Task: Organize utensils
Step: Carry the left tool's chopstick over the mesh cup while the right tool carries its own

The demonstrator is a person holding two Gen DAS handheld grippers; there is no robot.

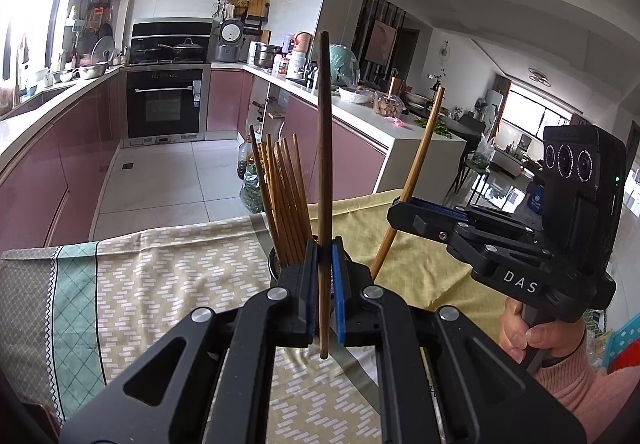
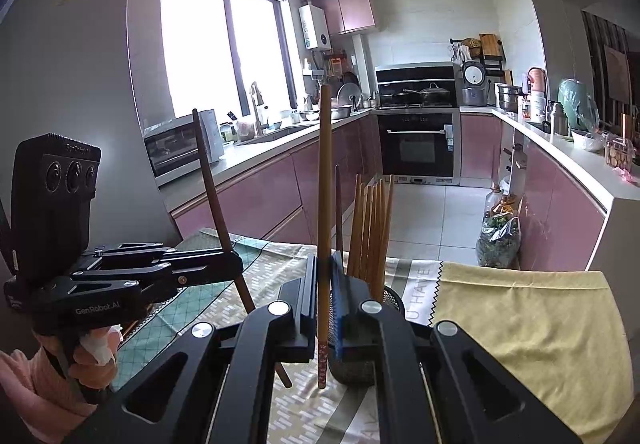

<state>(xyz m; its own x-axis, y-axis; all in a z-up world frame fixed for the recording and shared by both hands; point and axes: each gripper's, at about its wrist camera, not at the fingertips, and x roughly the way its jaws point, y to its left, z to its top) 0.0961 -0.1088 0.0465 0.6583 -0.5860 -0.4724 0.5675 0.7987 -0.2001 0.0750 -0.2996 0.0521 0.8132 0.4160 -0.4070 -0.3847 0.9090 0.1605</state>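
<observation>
The left hand-held gripper point(image 1: 324, 264) is pinched tight on one dark chopstick point(image 1: 325, 147), which stands almost straight up. The right hand-held gripper point(image 2: 325, 284) is pinched tight on one lighter chopstick point(image 2: 324, 179), also standing up. Both sticks hang in the air just beside the mesh holder point(image 2: 390, 294), which sits on the desk point(image 2: 520, 324) on a patterned cloth point(image 1: 168, 284) next to a yellow cloth point(image 2: 532, 356).

It looks like the step is to drop each stick into the holder with the others. To do it well, the person should likely move one stick at a time over the cup's mouth, keep it straight, lower the tip inside, and only then let go. Going slowly should keep the cup from tipping and the two grippers from bumping.

Counted: two grippers, two held chopsticks, one holder and two cloths. The bunch of chopsticks point(image 1: 286, 199) in the holder looks like about eight, but they overlap, so the count is unsure.
</observation>
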